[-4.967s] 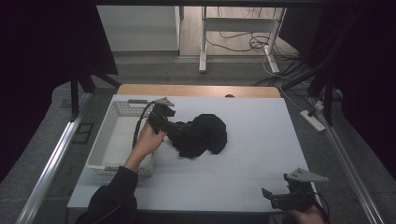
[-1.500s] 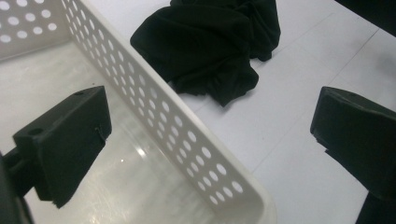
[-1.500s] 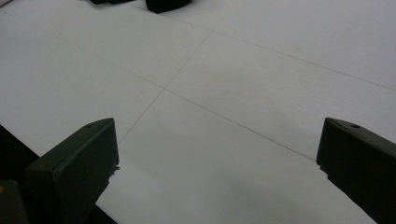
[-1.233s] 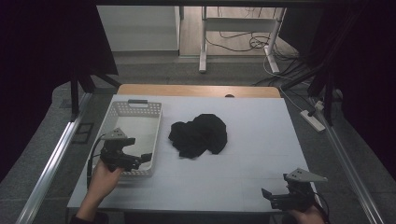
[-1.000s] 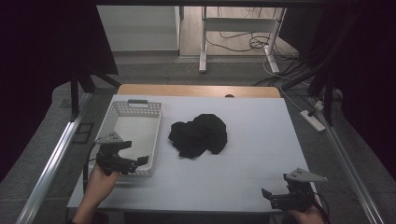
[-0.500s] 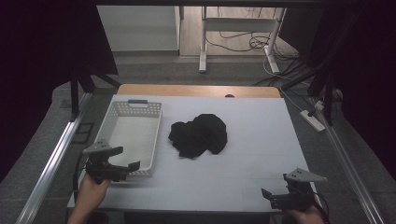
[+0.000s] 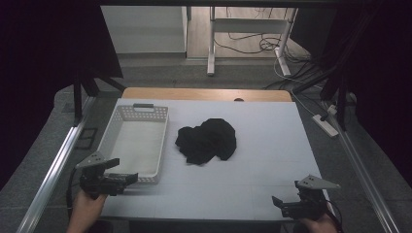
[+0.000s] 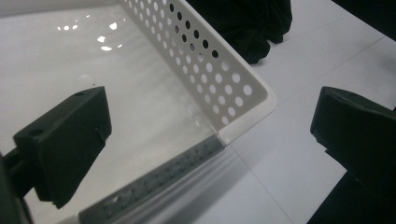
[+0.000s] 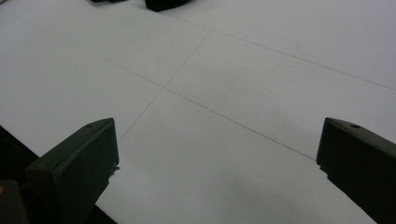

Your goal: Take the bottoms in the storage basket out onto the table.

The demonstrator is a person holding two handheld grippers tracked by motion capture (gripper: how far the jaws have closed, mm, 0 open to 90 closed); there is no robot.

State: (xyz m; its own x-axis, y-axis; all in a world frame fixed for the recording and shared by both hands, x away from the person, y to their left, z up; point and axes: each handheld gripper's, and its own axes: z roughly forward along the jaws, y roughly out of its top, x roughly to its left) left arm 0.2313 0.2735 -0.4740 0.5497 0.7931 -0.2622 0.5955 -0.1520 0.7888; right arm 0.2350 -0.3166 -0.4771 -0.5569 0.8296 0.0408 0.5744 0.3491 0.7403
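This looks like a lab recording bay. Black curtains [image 7: 43,73] close off both sides of the frame, aluminium rails [image 7: 53,165] flank the white-topped table [image 7: 272,160], and cables [image 7: 243,46] and a power strip [image 7: 326,125] lie on the floor at upper right.

No legible text (anywhere here).
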